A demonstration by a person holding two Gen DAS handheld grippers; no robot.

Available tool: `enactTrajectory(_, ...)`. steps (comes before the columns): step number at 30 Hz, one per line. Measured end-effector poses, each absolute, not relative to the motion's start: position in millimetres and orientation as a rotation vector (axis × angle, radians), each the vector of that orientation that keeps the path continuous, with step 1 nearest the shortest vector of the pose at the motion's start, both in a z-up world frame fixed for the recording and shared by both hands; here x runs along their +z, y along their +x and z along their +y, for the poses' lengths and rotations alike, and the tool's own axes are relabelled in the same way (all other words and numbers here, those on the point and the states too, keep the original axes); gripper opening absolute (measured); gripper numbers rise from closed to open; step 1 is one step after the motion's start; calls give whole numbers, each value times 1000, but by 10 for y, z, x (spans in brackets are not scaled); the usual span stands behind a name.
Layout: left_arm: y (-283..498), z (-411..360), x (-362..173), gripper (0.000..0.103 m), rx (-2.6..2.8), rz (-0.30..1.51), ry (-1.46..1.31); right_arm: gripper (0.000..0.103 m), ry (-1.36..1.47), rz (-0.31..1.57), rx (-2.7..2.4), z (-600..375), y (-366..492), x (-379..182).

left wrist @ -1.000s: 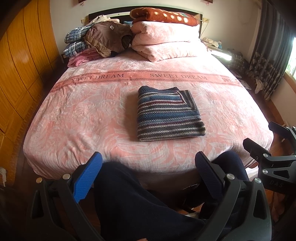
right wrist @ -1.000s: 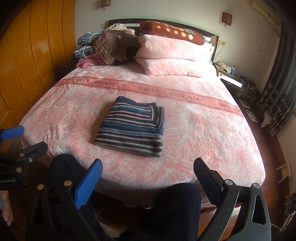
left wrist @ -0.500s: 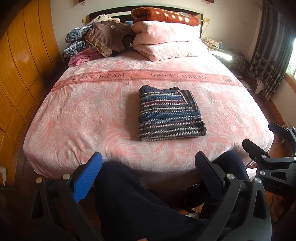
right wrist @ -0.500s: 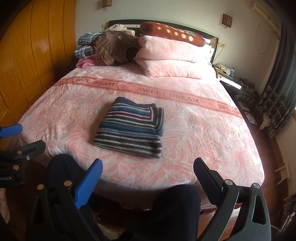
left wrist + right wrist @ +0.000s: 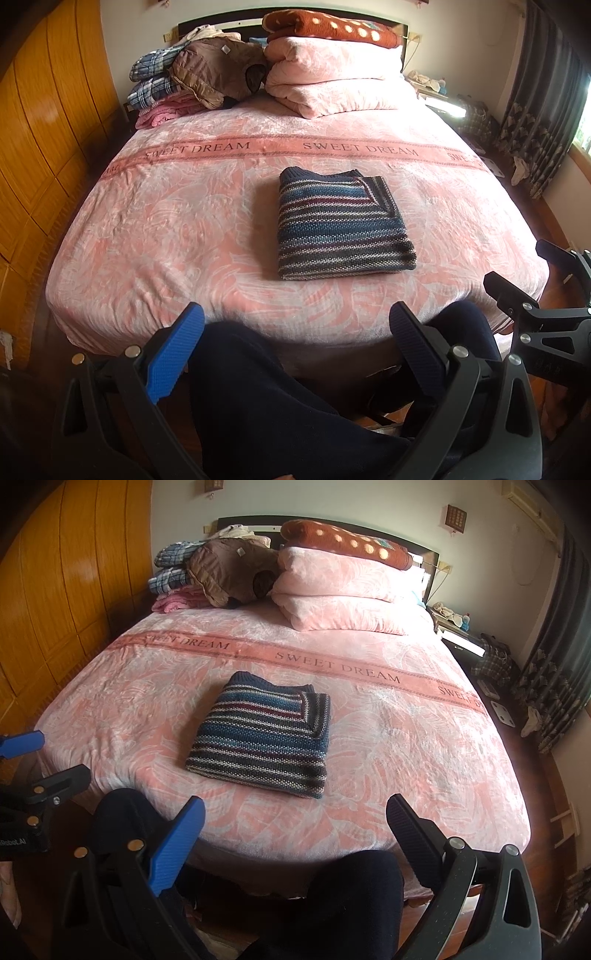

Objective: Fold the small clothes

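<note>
I see the striped sweater (image 5: 341, 225) folded square mid-bed (image 5: 166, 229), just nearer than the "SWEET DREAM" band (image 5: 273, 147). My left gripper (image 5: 295, 328) and right gripper (image 5: 295, 823) hover off the near edge, fingers spread, empty.

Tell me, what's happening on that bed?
A person is folding small clothes with tongs in each hand. A striped sweater lies folded on the pink bed. The left tongs and right tongs are both open, held back over the person's knees, touching nothing.
</note>
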State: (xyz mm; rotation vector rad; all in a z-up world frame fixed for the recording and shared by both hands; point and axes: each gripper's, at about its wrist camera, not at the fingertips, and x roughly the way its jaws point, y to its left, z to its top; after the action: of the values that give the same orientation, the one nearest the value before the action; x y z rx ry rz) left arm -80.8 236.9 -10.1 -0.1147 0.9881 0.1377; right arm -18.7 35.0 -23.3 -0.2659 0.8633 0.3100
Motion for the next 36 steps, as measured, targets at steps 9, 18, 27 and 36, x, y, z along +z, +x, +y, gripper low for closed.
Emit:
enactTrajectory(9, -806, 2369, -137, 100, 134, 987, -113, 99, -268, 861, 313, 372, -137, -240)
enactTrajectory(18, -787, 2380, -146, 100, 124, 982, -101, 99, -260, 857, 304, 395, -127, -236)
enactTrajectory(27, -774, 2363, -115, 100, 123, 984, -96, 99, -260, 852, 297, 357, -181, -217)
enactTrajectory(36, -785, 2353, -118, 100, 117, 990, -99, 99, -250, 857, 295, 352, -205, -210)
